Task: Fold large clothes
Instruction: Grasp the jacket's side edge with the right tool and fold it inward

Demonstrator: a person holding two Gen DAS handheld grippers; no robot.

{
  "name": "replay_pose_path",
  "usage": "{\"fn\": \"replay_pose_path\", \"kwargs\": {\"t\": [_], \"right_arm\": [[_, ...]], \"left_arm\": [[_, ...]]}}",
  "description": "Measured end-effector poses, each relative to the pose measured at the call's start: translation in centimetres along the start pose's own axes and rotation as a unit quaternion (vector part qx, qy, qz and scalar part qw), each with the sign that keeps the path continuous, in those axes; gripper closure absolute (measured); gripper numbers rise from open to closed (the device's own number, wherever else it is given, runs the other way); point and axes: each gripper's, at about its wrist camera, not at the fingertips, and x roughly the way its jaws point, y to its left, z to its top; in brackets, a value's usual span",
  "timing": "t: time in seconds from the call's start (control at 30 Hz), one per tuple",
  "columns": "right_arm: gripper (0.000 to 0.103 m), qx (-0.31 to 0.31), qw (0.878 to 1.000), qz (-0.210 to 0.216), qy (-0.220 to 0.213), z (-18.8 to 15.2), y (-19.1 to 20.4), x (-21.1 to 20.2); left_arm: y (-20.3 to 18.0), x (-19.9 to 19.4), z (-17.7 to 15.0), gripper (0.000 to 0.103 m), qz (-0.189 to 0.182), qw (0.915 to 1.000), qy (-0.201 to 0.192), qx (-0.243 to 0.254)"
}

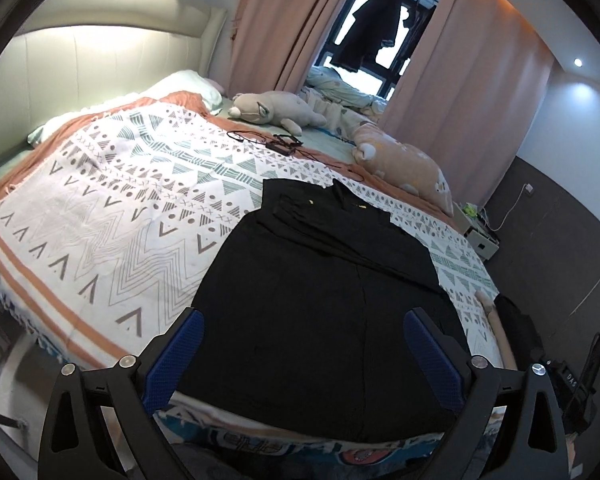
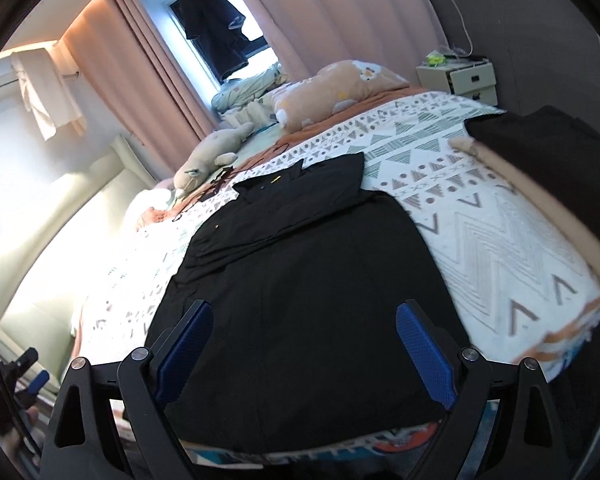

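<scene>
Jaws of both grippers spread, black garment [image 1: 324,312] lying flat

the black garment [image 1: 324,312] runs over the foot edge of the bed [image 1: 100,208], its near hem hidden behind the left gripper [image 1: 304,344] body. in the right wrist view a forearm [image 2: 540,184] is cut off at the right edge, smeared by blur. small gold marks near the collar, too tiny to read. dark cables [image 1: 276,144] by the far edge, tangled, unclear what they are.
</scene>
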Motion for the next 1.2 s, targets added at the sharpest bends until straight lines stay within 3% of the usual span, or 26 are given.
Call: {"fn": "replay_pose_path", "kwargs": {"t": [0.07, 0.23, 0.4, 0.67, 0.9, 1.07, 1.2], "right_arm": [[0.01, 0.016, 1.0, 0.017, -0.007, 0.1, -0.6, -1.9], [0.01, 0.017, 0.999, 0.002, -0.049, 0.5, -1.7, -6.8], [0.01, 0.026, 0.998, -0.01, -0.054, 0.0, -3.4, -8.3], [0.01, 0.03, 0.998, -0.05, -0.025, -1.4, -7.4, -5.7], [0.01, 0.051, 0.997, -0.052, 0.027, -3.6, -11.2, -1.5], [0.019, 0.069, 0.994, -0.04, 0.074, -5.6, -13.6, 2.6], [0.021, 0.109, 0.988, -0.024, 0.106, -7.1, -16.3, 5.3]], "left_arm": [[-0.1, -0.5, -0.4, 0.013, -0.006, 0.9999, 0.011, 0.004], [-0.1, -2.8, -1.1, 0.014, -0.006, 0.9999, 0.0, 0.011], [0.4, -4.9, -0.6, 0.014, 0.008, 0.9991, -0.024, 0.034], [5.6, -1.7, -1.9, 0.014, 0.025, 0.9996, -0.013, -0.004], [10.2, 3.6, -4.1, 0.014, 0.021, 0.9982, 0.045, -0.033], [13.1, 6.9, -5.3, 0.03, 0.021, 0.9948, 0.077, -0.064], [14.8, 8.6, -6.3, 0.034, 0.005, 0.9911, 0.094, -0.094]]}}
